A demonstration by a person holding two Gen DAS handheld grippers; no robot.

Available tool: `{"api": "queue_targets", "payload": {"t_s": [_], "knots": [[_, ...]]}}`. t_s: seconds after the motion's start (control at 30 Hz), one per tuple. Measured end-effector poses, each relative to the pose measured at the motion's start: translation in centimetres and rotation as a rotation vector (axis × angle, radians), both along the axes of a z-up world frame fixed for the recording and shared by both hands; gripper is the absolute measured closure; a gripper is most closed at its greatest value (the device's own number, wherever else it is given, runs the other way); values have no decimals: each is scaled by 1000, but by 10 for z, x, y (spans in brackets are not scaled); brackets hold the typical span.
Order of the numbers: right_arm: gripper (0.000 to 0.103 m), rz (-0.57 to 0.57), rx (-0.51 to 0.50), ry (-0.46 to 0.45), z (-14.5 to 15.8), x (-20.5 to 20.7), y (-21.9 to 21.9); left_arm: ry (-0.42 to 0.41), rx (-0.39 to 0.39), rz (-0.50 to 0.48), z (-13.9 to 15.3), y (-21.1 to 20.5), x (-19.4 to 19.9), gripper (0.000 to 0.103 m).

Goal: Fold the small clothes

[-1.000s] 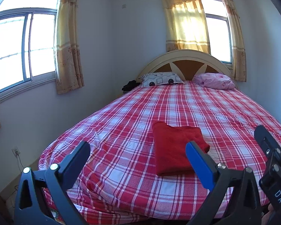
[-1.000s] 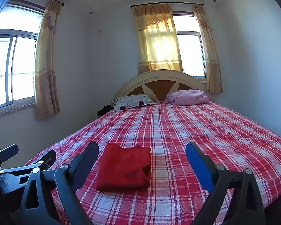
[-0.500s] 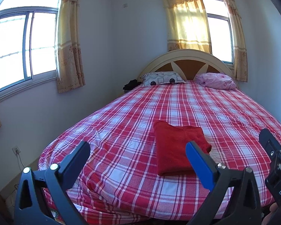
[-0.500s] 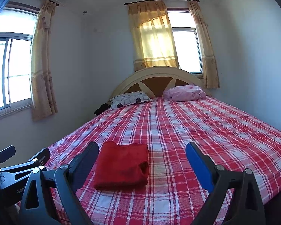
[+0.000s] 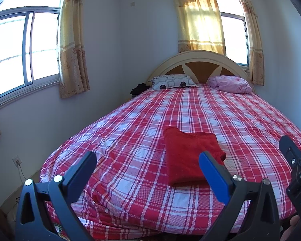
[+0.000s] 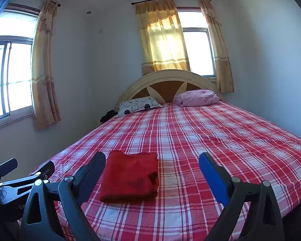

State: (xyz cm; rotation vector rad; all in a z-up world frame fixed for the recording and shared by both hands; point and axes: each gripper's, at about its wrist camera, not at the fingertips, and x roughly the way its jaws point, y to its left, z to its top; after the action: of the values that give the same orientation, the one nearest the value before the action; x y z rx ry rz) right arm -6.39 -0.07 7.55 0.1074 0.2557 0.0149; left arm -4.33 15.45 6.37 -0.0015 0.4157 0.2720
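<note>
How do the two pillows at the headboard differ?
The left pillow is white with a dark printed pattern; the right pillow is pink. The left pillow lies flatter, the right pillow looks bunched and plumper. The left pillow sits beside a dark bundle at the bed's edge; the right does not. Both rest against the headboard.

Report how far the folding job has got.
Done, by the look of it: the red garment lies folded into a compact rectangle on the plaid bedspread. In hand: nothing; the left gripper and right gripper are both open, held back from it and clear of the cloth. Left: no other unfolded small clothes show on the bed.
</note>
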Motion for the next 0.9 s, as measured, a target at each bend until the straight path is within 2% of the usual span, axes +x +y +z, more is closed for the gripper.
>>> {"api": "queue_targets", "payload": {"t_s": [0.77, 0.9], "knots": [[9, -16, 14, 7, -1, -2, -4, 18, 11, -20, -4, 6, 7, 0], [9, -17, 11, 6, 0, -2, -5, 50, -58, -90, -8, 13, 12, 0]]}}
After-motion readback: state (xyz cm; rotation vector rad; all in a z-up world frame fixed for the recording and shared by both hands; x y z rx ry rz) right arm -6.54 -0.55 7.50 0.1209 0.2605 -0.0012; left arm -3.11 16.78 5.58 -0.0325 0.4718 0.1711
